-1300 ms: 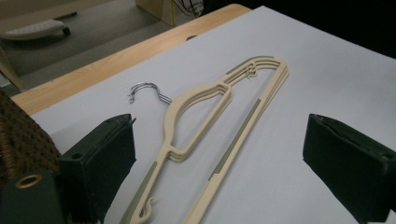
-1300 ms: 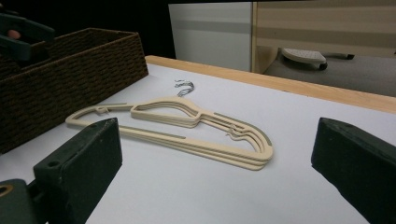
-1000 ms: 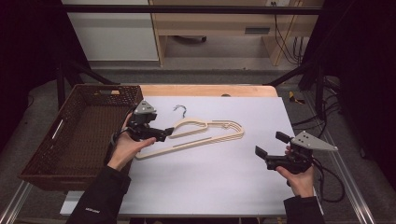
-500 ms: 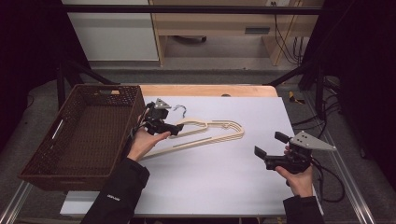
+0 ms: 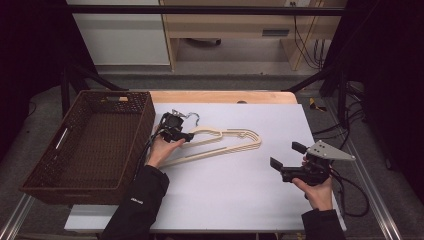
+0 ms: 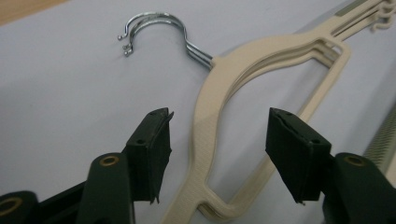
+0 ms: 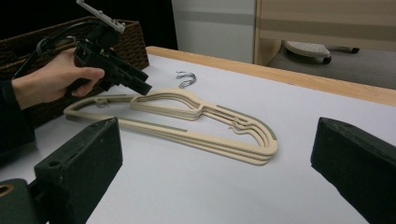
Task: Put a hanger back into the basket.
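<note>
A stack of cream plastic hangers (image 5: 225, 142) lies flat on the white table, its chrome hooks (image 5: 187, 116) pointing toward the far edge. My left gripper (image 5: 187, 136) is low over the hangers' neck just below the hooks. In the left gripper view its jaws straddle one hanger (image 6: 210, 107) shoulder with a gap on both sides; they have just been closing and are still open. My right gripper (image 5: 285, 154) hovers at the table's right, open wide with nothing in it. The right gripper view looks across at the hangers (image 7: 196, 121) and the left gripper (image 7: 140, 86).
A dark wicker basket (image 5: 142, 135) stands at the table's left edge, close beside the left hand. A wooden strip (image 5: 225, 96) runs along the table's far edge. White tabletop (image 5: 230, 190) lies between the two hands.
My left gripper has moved right and down from beside the basket onto the hangers' neck, and its jaws stand narrower. The right gripper has stayed where it was.
</note>
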The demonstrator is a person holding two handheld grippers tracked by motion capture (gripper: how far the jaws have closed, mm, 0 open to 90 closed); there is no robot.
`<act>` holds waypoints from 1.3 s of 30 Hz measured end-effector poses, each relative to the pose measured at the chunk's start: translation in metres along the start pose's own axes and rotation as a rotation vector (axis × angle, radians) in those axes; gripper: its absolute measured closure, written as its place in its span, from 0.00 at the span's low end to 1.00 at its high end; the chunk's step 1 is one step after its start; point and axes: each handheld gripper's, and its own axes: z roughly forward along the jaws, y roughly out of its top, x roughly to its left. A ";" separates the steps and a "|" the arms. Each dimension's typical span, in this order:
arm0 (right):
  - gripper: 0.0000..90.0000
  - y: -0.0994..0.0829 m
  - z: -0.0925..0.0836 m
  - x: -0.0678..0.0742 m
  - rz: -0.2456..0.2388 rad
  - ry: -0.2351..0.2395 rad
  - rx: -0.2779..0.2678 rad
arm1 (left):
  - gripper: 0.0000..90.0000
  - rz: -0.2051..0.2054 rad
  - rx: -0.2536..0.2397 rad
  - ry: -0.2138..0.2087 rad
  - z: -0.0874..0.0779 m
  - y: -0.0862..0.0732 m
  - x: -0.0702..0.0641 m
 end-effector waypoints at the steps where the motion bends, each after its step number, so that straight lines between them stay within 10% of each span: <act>1: 0.03 0.000 0.000 0.000 0.000 0.000 0.000 | 0.46 0.000 0.000 0.000 0.000 0.000 0.000; 20: 0.03 -0.001 0.003 0.001 -0.003 0.006 0.007 | 0.83 0.008 0.087 0.013 0.017 -0.006 0.007; 39: 0.03 -0.001 0.004 0.002 -0.008 0.010 0.020 | 0.85 -0.013 0.031 0.008 -0.002 -0.004 0.001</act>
